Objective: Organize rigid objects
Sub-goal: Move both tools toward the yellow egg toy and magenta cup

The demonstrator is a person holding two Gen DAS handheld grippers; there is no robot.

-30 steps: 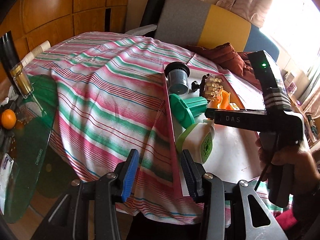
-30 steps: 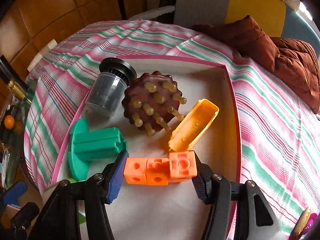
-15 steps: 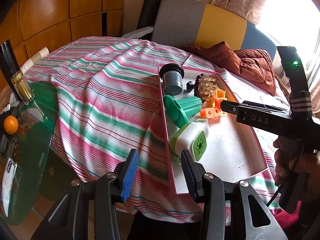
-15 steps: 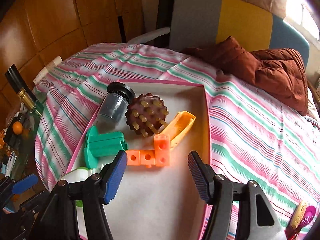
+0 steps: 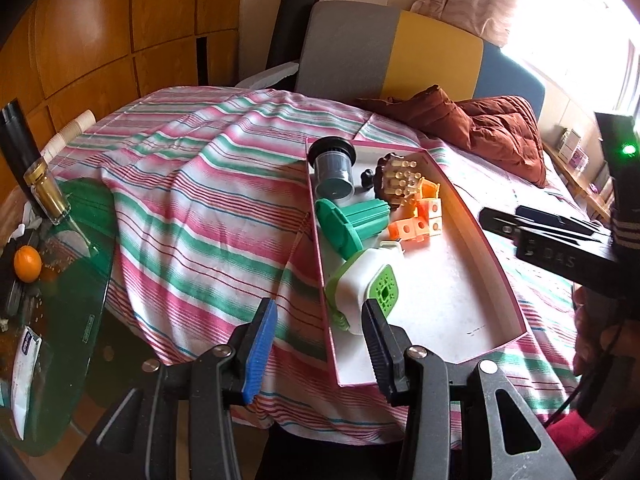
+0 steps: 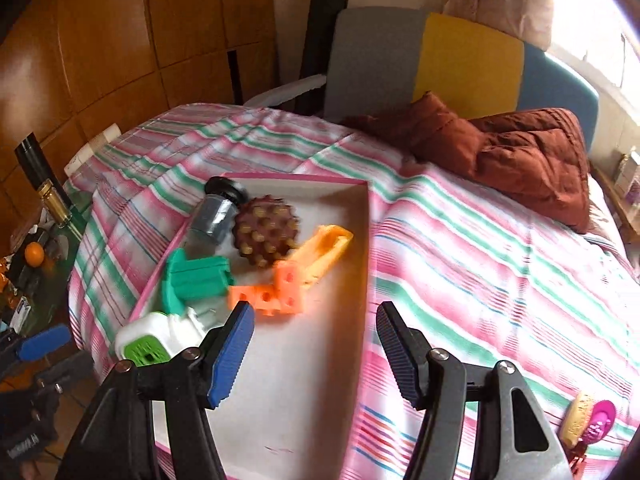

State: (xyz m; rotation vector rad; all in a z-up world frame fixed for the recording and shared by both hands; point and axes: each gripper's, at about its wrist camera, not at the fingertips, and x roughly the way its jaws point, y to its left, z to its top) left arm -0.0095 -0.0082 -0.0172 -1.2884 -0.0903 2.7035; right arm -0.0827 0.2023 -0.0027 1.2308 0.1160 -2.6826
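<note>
A pink-rimmed white tray (image 5: pixel 476 240) (image 6: pixel 366 240) lies on the striped tablecloth. In it are a grey cup with a black lid (image 5: pixel 333 168) (image 6: pixel 214 216), a brown knobbed ball (image 5: pixel 400 178) (image 6: pixel 266 230), an orange scoop (image 6: pixel 324 248), an orange block of joined cubes (image 5: pixel 418 224) (image 6: pixel 272 294), a green spool-shaped piece (image 5: pixel 352 220) (image 6: pixel 192 280) and a white-and-green box (image 5: pixel 368 280) (image 6: pixel 156 336). My right gripper (image 6: pixel 314 344) hangs open and empty above the tray's near end, behind the cubes. My left gripper (image 5: pixel 318 344) stands open over the tray's near left rim, holding nothing.
A brown quilted jacket (image 6: pixel 512 152) lies on the cloth's far right, before a grey, yellow and blue chair (image 5: pixel 392 52). A small pink-and-yellow toy (image 6: pixel 588 420) sits on the cloth at the near right. Left of the table, a glass stand (image 5: pixel 72 280) carries a bottle (image 5: pixel 40 184) and an orange (image 5: pixel 27 264).
My right gripper has let go of the orange cube block and drawn back and up from the tray. The block now lies in the tray, one cube standing up. The left gripper has hardly moved.
</note>
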